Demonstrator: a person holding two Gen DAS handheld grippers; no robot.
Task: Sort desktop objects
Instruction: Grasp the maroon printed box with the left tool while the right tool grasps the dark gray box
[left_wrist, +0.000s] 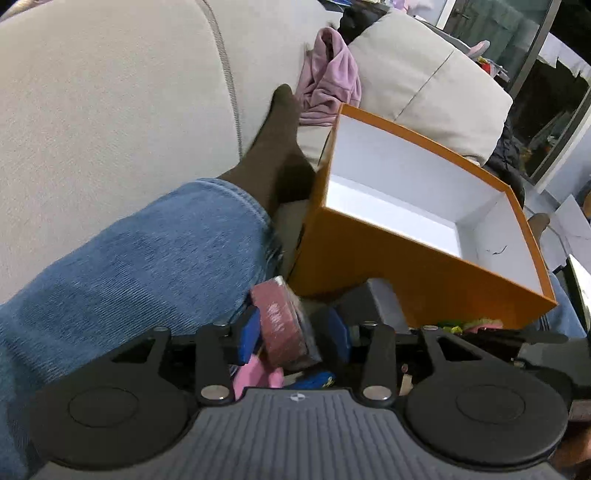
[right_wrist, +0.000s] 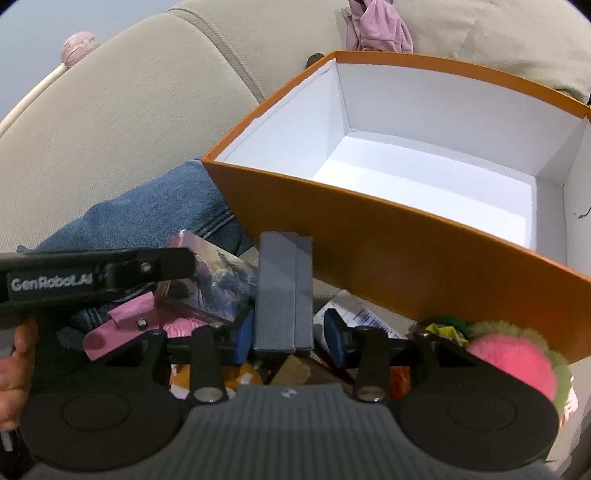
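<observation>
Your left tongs (left_wrist: 293, 334) hold a red packet (left_wrist: 282, 325); your right tongs (right_wrist: 290, 336) straddle a grey case (right_wrist: 284, 291), grip unclear. Both sit before the empty orange box (right_wrist: 369, 236); lift over its wall next.

Left hand-held gripper (left_wrist: 293, 341) clamped on a red packet, orange box just ahead

The blue pads (left_wrist: 246, 341) press both sides of the tilted red packet (left_wrist: 282, 326). Ahead and to the right stands the open orange box (left_wrist: 369, 251), its white inside bare. To the left lies a leg in blue jeans (left_wrist: 140, 266) on a beige sofa (left_wrist: 110, 92); a pink cloth (left_wrist: 328, 81) sits farther ahead.
</observation>
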